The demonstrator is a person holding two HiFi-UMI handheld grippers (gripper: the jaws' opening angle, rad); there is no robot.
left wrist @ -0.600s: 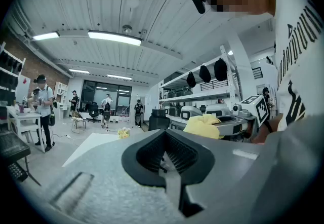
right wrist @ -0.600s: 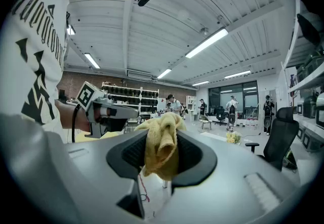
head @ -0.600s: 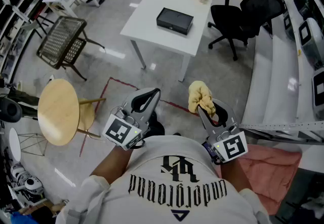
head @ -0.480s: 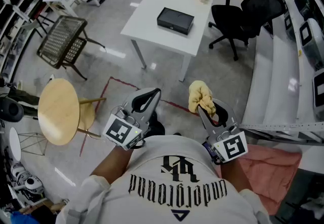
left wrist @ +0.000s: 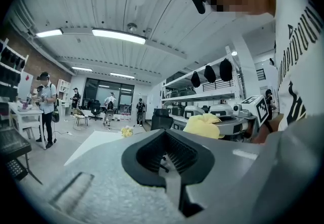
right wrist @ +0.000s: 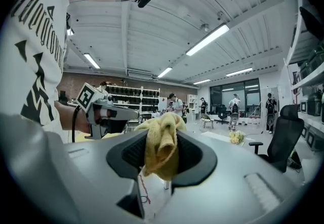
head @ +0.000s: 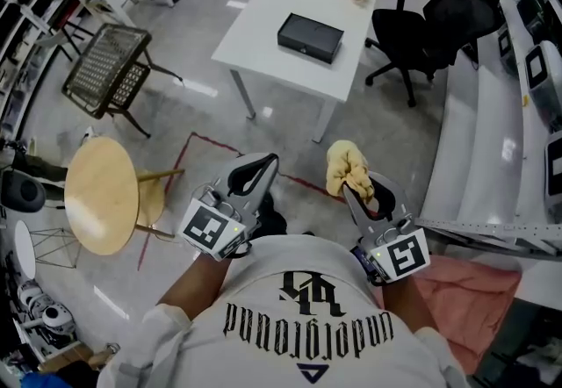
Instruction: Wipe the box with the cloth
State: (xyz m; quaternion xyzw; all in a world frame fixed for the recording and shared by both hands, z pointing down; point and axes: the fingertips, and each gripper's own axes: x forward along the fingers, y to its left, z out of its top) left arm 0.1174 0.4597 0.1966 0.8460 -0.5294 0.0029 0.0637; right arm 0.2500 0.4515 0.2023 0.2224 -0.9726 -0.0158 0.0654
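Box (head: 310, 37) slightly rightward, beyond open floor (head: 272, 133)

I see the cloth (head: 349, 168) as soft yellow fabric with a nappy, towel-like pile. The box (head: 310, 37) looks black and smooth with a dull sheen; I can't tell what it is made of. The table (head: 263, 35) has a plain white, smooth matt top. The floor (head: 202, 118) is grey and polished, glossy enough to mirror the lights. The left gripper (head: 266, 161) and right gripper (head: 351, 190) have grey, finely grainy matt shells that look like plastic, with black ribbed pads (left wrist: 174, 153). The round stool (head: 101, 195) has a pale wood top.
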